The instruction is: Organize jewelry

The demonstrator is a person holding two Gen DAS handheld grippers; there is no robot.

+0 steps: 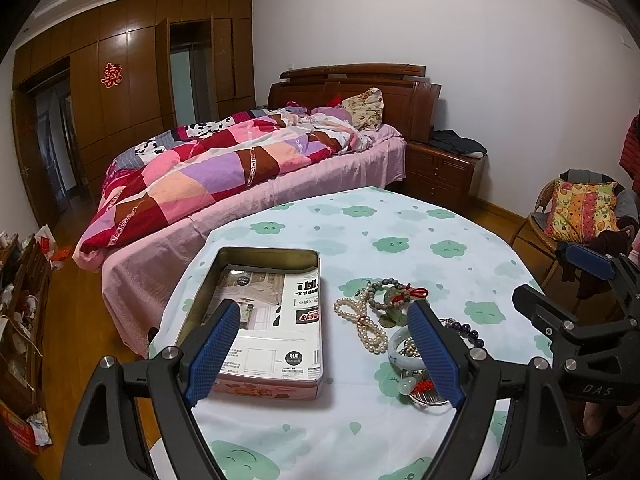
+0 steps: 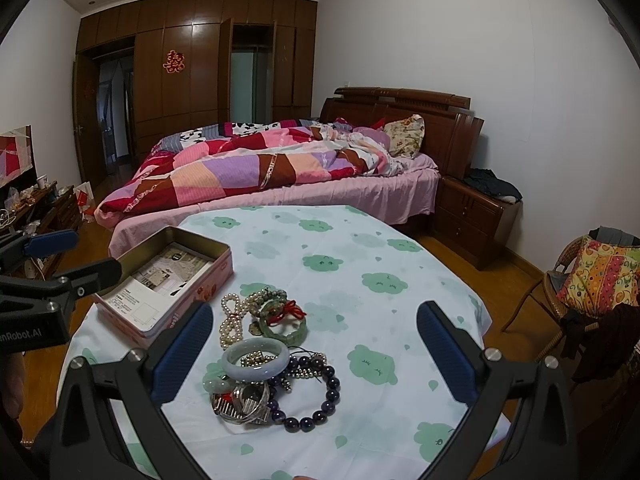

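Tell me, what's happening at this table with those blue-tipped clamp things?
A person holds a two-finger gripper in each hand over a table with a cloud-print cloth. The left gripper and the right gripper are both open and hold nothing. A heap of jewelry lies on the cloth: a pearl strand, a pale bangle, a green bangle and a dark bead bracelet. Beside it sits an open tin box with only printed paper inside. No jewelry is in it yet.

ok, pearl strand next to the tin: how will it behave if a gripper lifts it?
The pearl strand lies looped, so probably floppy and will dangle. It touches the beaded bracelet, so may drag it along. Round beads likely slip between the pads.
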